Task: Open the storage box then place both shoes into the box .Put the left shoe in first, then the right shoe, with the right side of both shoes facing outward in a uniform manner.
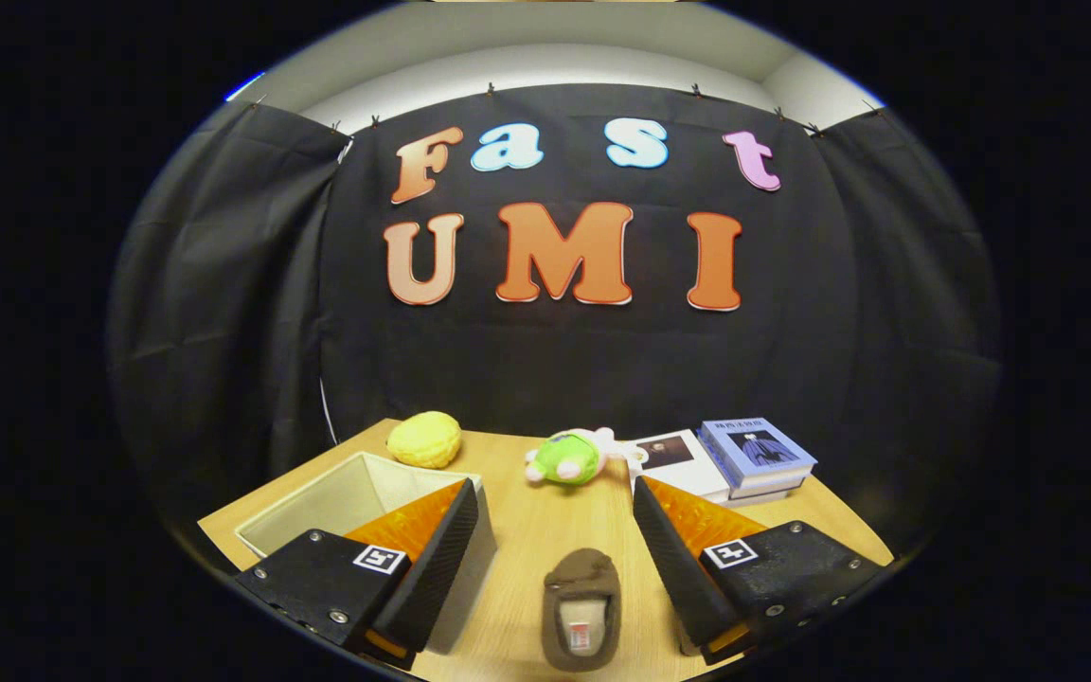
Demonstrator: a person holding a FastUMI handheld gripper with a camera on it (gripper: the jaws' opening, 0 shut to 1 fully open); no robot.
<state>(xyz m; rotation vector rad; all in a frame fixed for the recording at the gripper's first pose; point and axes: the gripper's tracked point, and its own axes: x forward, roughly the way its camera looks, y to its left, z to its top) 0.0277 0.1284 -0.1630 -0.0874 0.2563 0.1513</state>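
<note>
Gripper (555,545) spread wide, holding nothing, fingers hovering above wooden table (527,530). Brown slipper (582,606) lies on table between fingers, toe pointing away, opening toward camera. Open beige storage box (337,497) sits behind left finger, partly hidden by it. Beyond fingers near back wall: yellow plush (424,439), green-and-white plush toy (569,457), stack of books (744,459) behind right finger.

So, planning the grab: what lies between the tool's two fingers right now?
In the gripper view, the open tool has one brown slipper lying on the wooden table between its fingers, touching neither; the rest of that gap is bare tabletop.
</note>
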